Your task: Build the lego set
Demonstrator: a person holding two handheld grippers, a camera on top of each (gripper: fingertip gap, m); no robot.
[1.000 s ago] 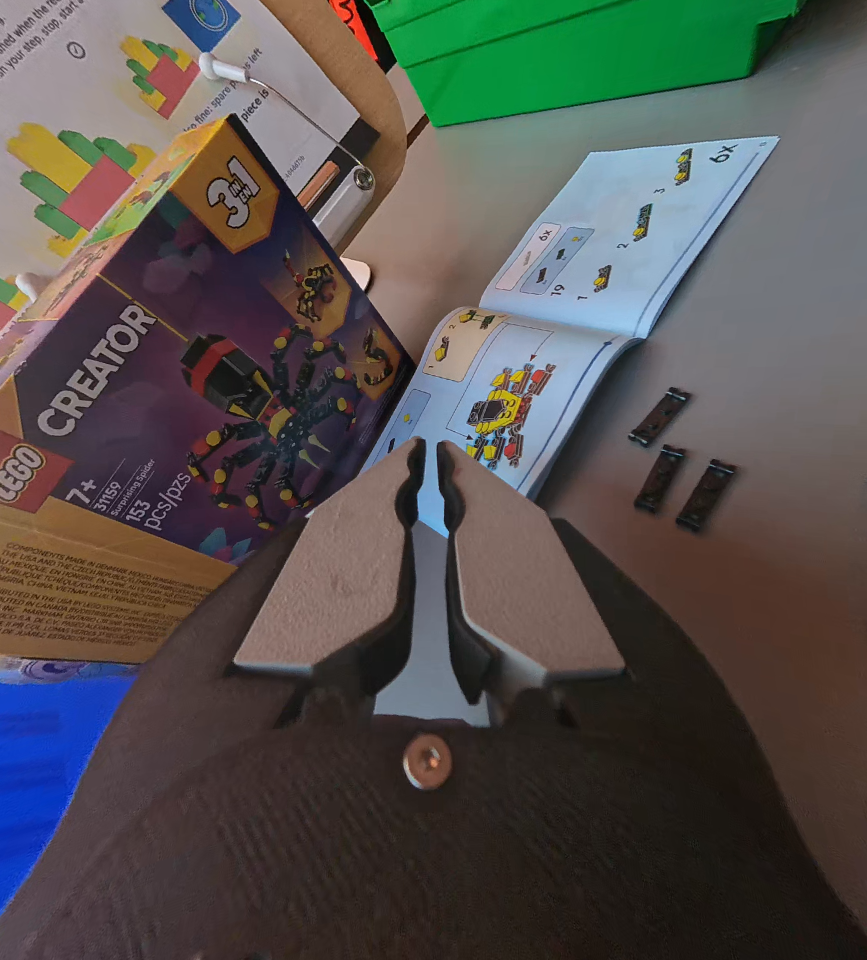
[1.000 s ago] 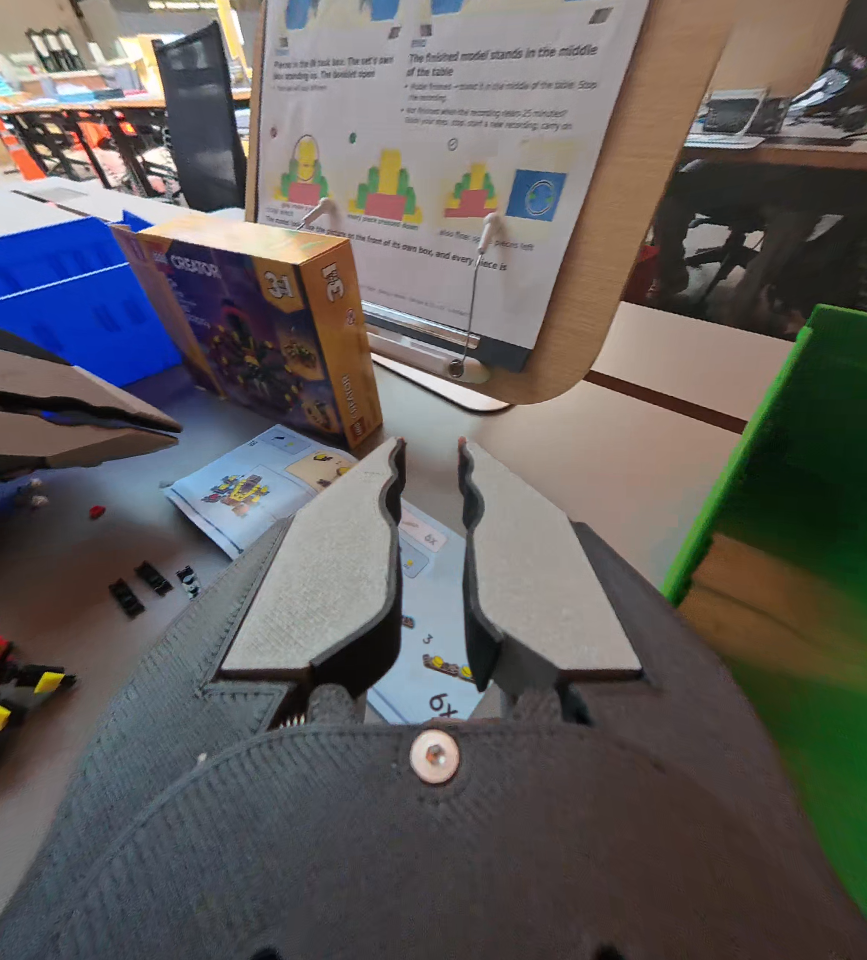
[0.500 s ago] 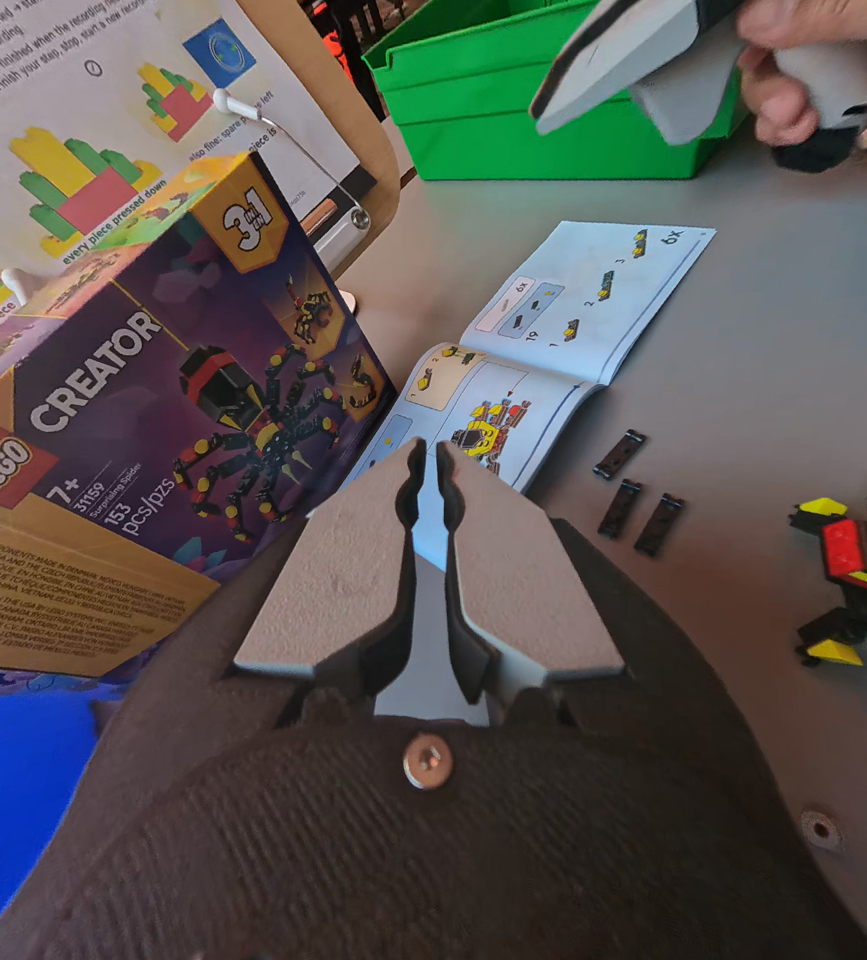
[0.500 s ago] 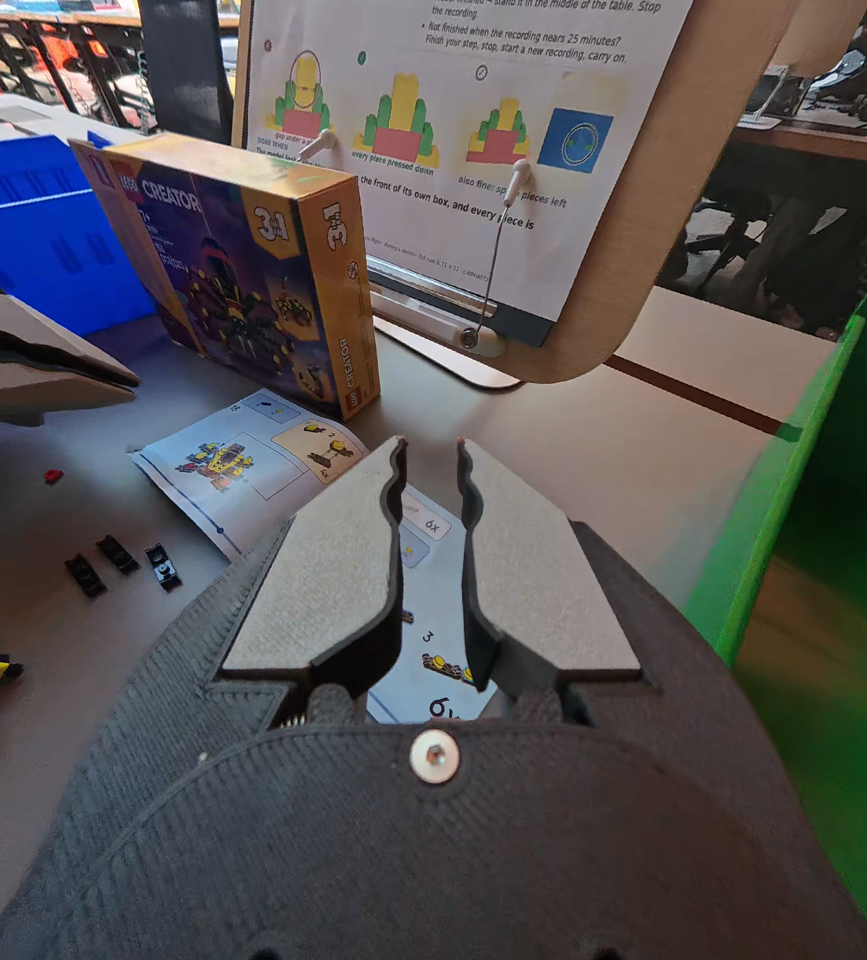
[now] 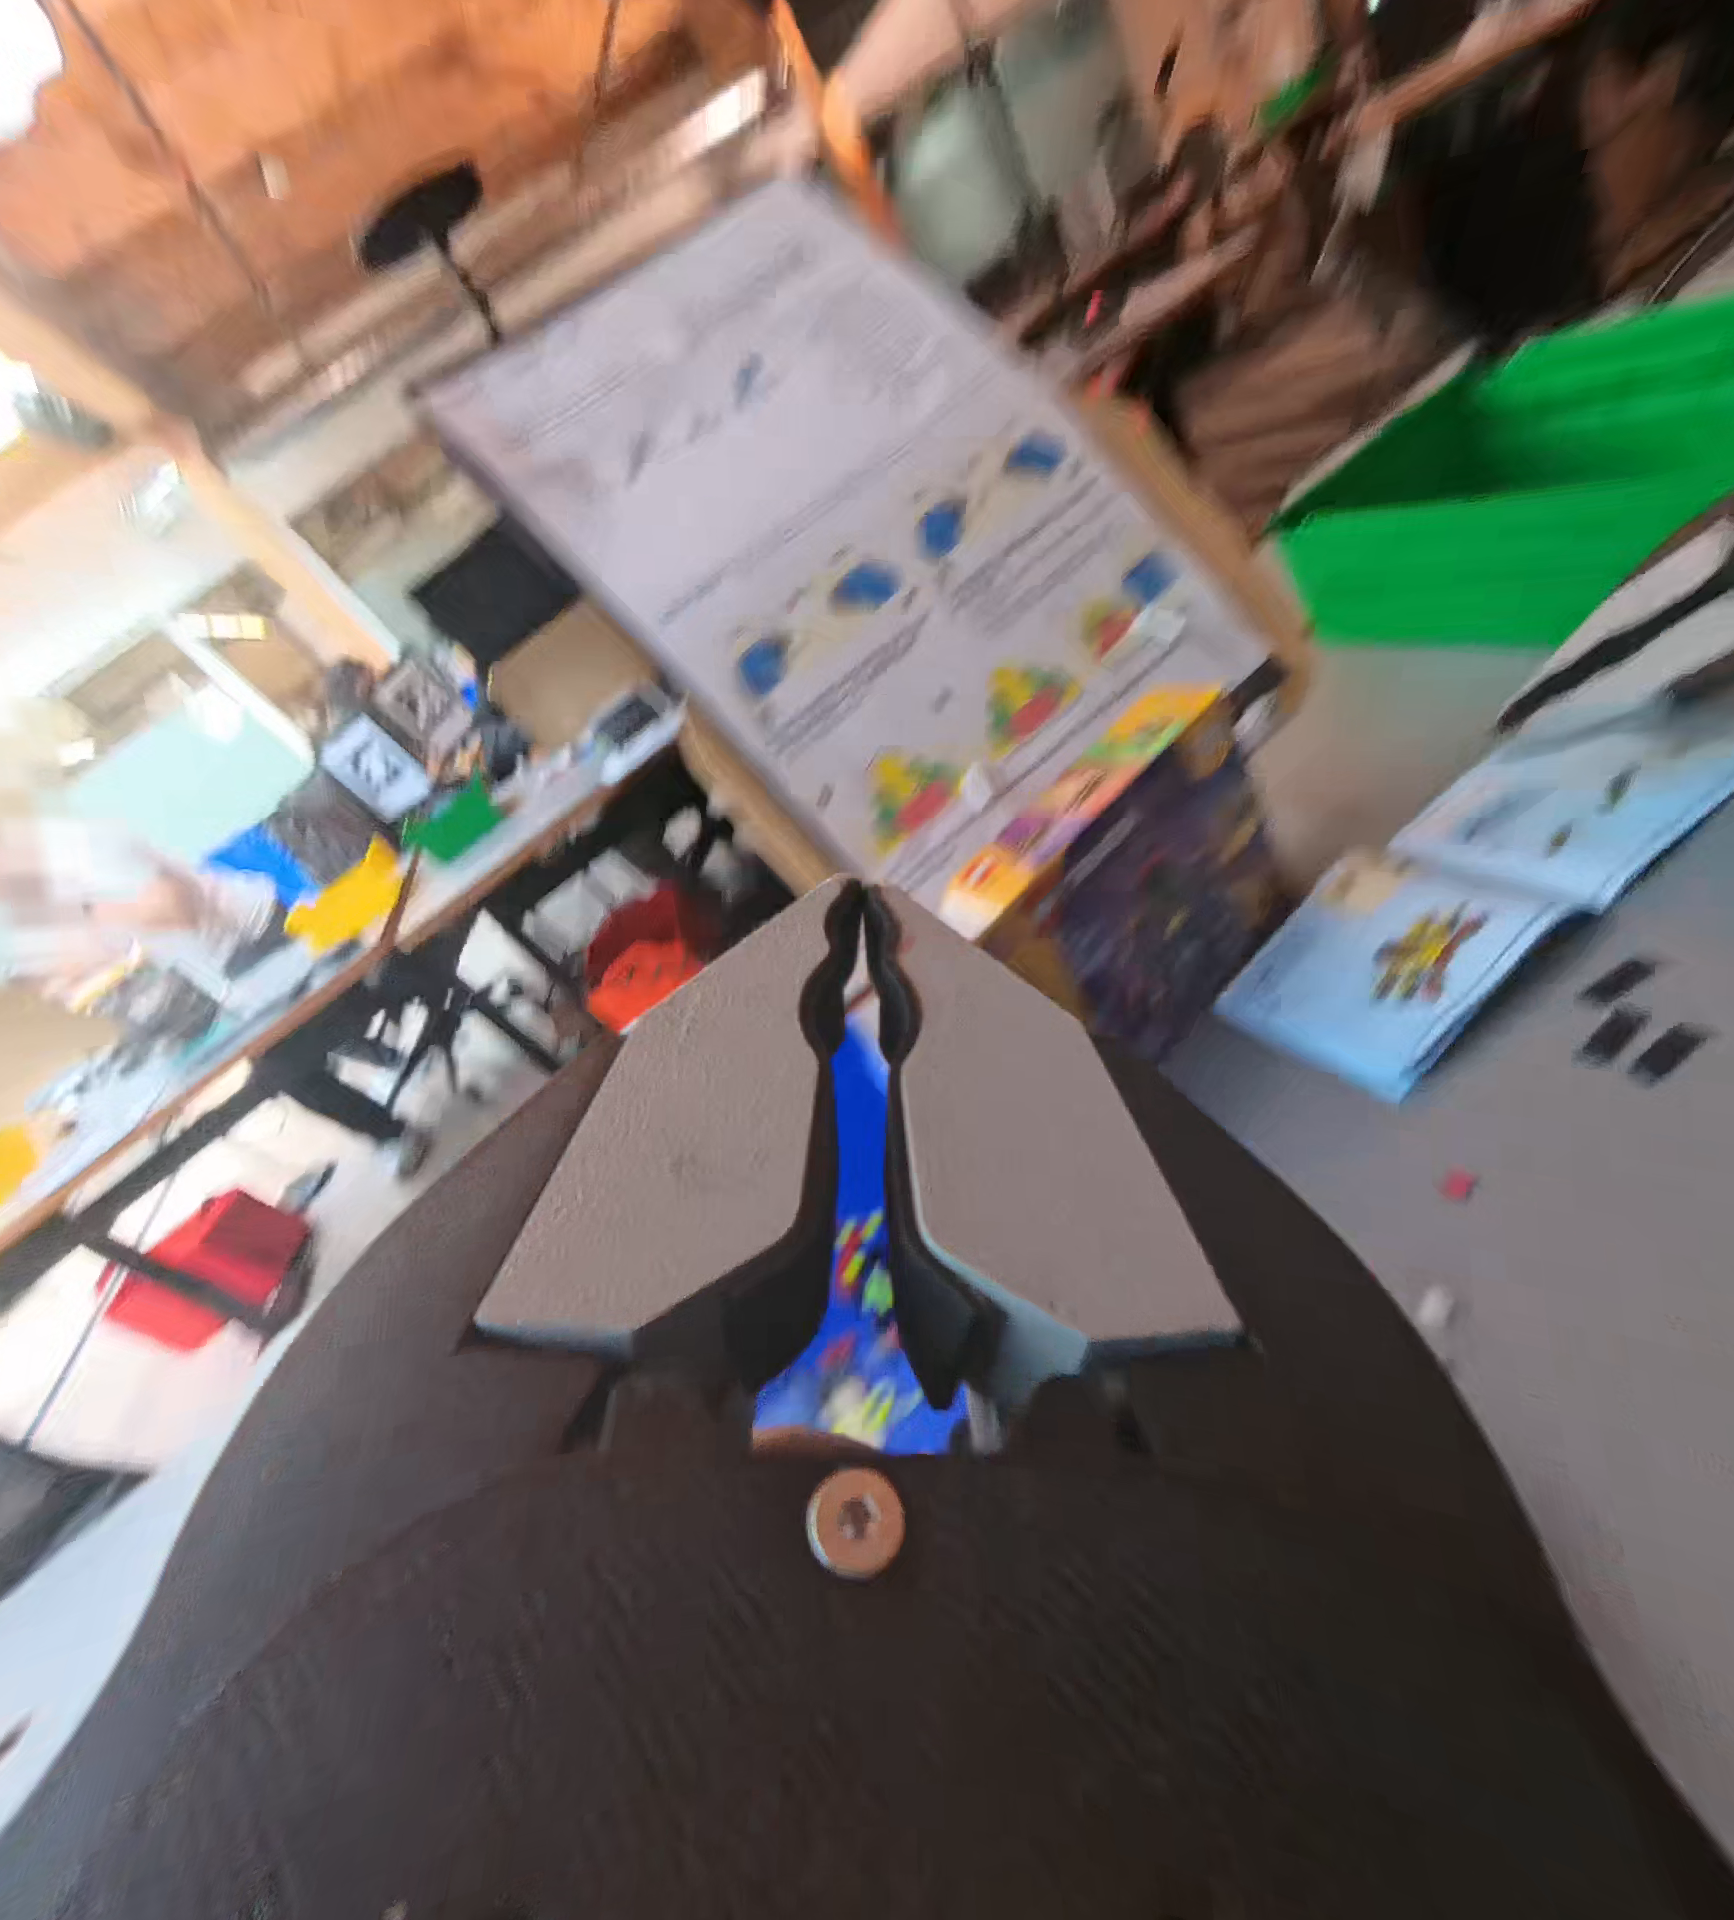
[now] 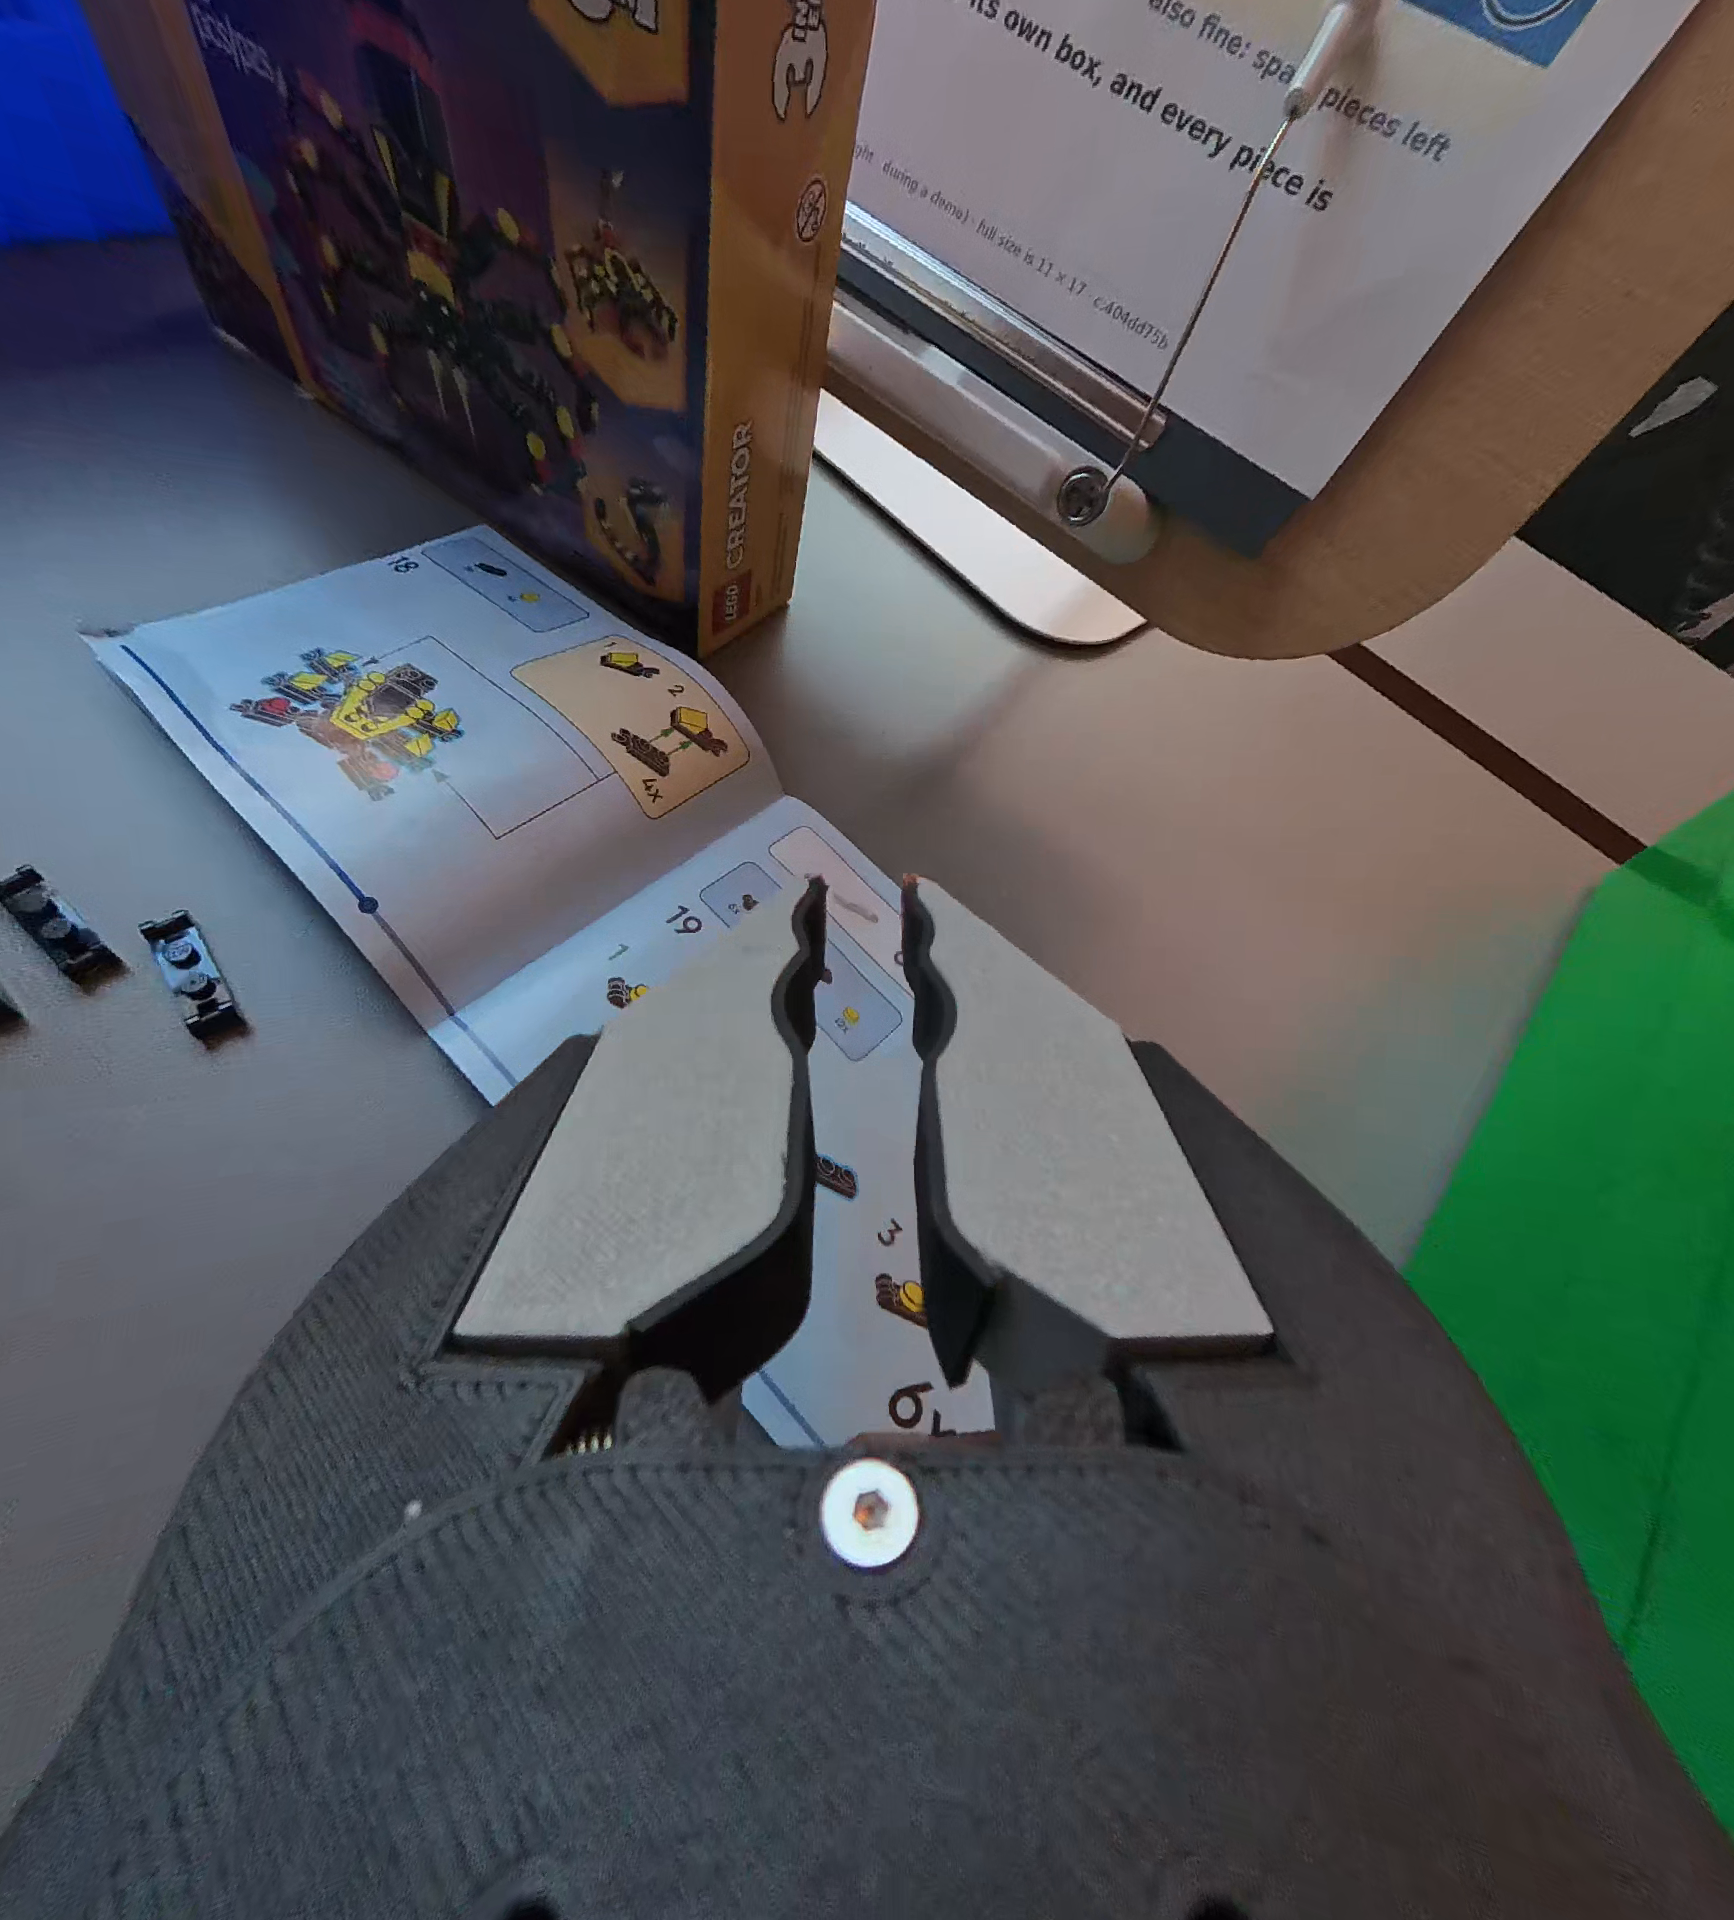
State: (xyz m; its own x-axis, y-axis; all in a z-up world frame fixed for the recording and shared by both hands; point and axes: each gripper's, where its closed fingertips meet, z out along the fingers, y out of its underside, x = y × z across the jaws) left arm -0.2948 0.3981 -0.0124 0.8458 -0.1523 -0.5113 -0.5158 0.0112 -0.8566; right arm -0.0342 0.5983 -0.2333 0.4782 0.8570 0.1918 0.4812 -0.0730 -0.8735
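Note:
The open instruction booklet (image 6: 447, 748) lies on the grey table in front of the set's box (image 6: 489, 291). Three small black plates (image 6: 63, 925) lie in a row left of the booklet. My right gripper (image 6: 861, 883) hangs low over the booklet's right page, jaws a little apart and empty. My left gripper (image 5: 863, 916) is shut with its tips touching and holds nothing. Its view is blurred and tilted, with the booklet (image 5: 1445, 914), the black plates (image 5: 1637, 1023) and the box (image 5: 1154, 883) off to its right. A blue bin (image 5: 858, 1081) shows below, between its fingers.
A green bin (image 6: 1673, 1143) stands close on the right, and it shows in the left wrist view (image 5: 1549, 520) too. A wooden board with an instruction sheet (image 6: 1258, 208) stands behind the box. A blue bin (image 6: 11, 114) is at the far left. A tiny red piece (image 5: 1457, 1184) lies on the table. One gripper's finger ends stand about 40 centimetres off the other's.
My left gripper has swung up and to the left, away from the table, and its tips have closed together. My right gripper has dropped closer to the booklet.

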